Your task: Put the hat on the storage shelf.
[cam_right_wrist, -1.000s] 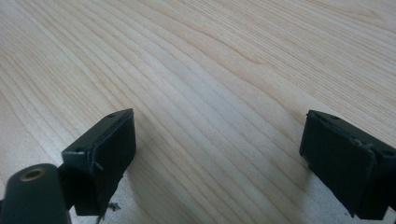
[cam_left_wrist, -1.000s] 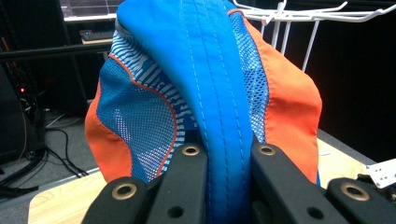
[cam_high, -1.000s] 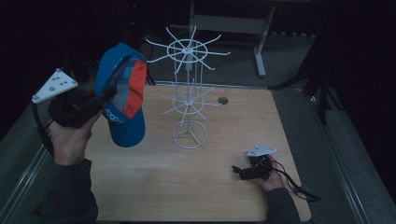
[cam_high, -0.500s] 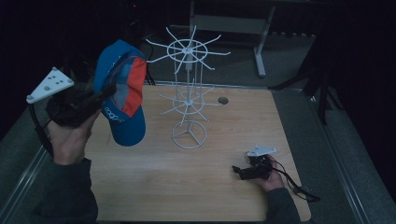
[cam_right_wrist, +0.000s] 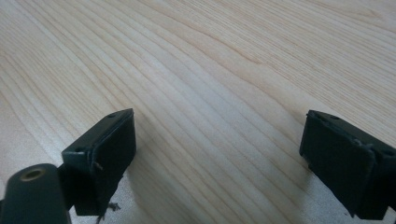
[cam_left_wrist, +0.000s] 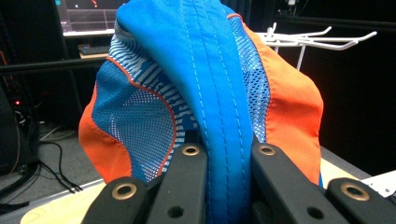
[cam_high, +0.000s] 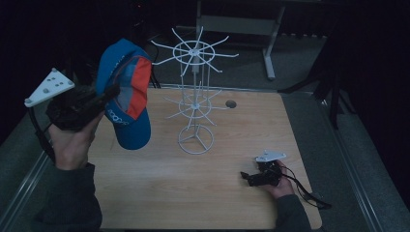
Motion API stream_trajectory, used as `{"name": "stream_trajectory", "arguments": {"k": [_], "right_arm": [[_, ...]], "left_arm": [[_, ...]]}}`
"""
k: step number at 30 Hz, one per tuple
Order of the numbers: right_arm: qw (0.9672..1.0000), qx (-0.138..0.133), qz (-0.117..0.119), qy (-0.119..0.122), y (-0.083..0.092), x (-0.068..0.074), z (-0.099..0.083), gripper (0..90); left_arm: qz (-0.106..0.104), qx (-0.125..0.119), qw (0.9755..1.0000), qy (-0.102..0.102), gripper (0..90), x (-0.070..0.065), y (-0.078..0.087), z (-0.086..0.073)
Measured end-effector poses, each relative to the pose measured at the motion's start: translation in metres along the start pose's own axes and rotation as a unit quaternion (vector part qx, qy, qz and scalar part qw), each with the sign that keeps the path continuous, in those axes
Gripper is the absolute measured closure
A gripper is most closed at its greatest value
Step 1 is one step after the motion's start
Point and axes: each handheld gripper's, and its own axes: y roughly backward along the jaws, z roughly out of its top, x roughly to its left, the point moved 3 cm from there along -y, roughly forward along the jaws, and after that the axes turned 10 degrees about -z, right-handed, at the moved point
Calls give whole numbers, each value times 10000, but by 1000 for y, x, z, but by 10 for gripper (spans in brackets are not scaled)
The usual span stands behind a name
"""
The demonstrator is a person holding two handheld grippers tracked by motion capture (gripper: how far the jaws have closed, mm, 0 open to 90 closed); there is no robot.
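Your left gripper clamped on the blue-and-orange cap (raised beside the white wire rack), your right gripper spread wide over the table.

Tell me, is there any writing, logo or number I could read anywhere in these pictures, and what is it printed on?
Cap, held in the left tongs: a short line of white characters on the blue fabric near the brim, too small and blurred to read.
Cap in the left gripper view: stripes, mesh and stitching, no lettering.
Monitor behind the cap: coloured marks, too blurred to read.
Wire rack, table, right tongs: no text.
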Motion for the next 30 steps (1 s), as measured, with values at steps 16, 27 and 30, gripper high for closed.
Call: {"name": "stream_trajectory", "arguments": {"k": [16, 27, 30], "right_arm": [[10000, 0, 1, 0, 0, 0, 0, 104], [10000, 0, -1, 1, 0, 0, 0, 104], [10000, -1, -2, 0, 0, 0, 0, 104]], "left_arm": [[-173, -155, 9997, -68, 885, -3, 1, 0], [-397, -172, 9990, -131, 885, -6, 0, 0], [-470, -155, 9985, -225, 885, -9, -1, -1]]}}
